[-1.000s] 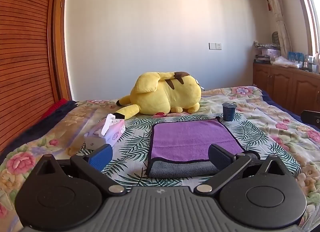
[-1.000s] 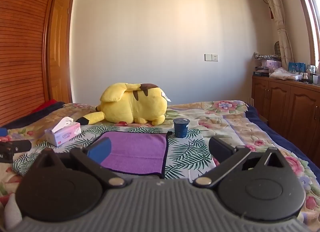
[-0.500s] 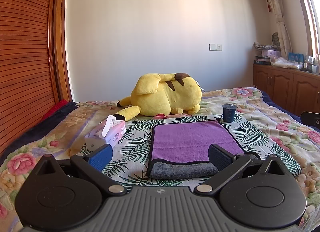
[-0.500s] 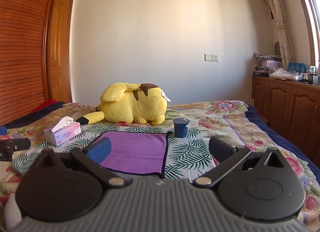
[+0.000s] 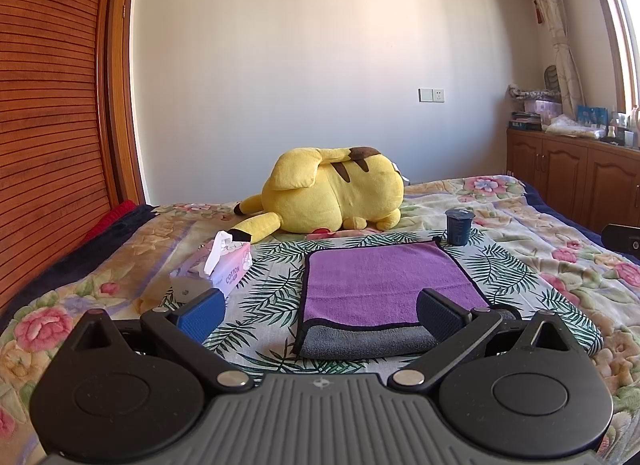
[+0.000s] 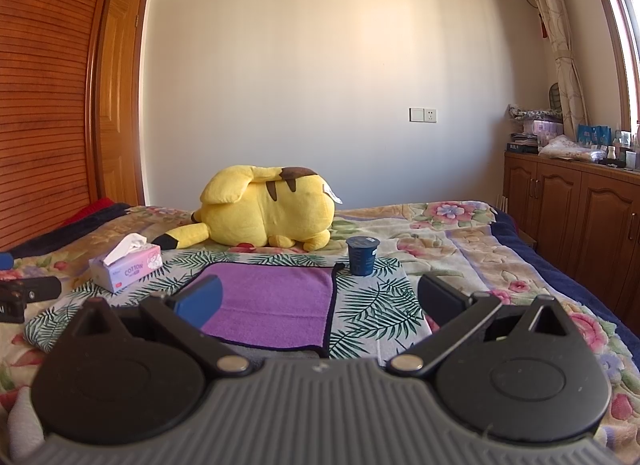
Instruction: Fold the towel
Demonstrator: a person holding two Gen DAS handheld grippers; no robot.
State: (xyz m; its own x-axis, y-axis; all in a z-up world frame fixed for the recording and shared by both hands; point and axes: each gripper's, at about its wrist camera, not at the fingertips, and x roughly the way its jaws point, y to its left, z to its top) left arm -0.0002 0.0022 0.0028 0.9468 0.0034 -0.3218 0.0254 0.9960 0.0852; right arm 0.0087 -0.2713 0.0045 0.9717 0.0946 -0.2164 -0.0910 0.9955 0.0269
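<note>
A purple towel (image 5: pixel 380 277) with a dark border and grey underside lies folded flat on the leaf-print cloth on the bed; its grey folded edge faces me. It also shows in the right wrist view (image 6: pixel 276 301). My left gripper (image 5: pixel 318 315) is open and empty, held just in front of the towel's near edge. My right gripper (image 6: pixel 318 301) is open and empty, held near the towel's right front corner. Neither touches the towel.
A yellow plush toy (image 5: pixel 336 195) lies behind the towel. A dark blue cup (image 5: pixel 459 227) stands at the towel's far right corner. A pink tissue box (image 5: pixel 224 265) sits to the left. Wooden cabinets (image 6: pixel 580 225) line the right wall.
The left wrist view has drifted down very slightly. The towel and the right gripper have not moved.
</note>
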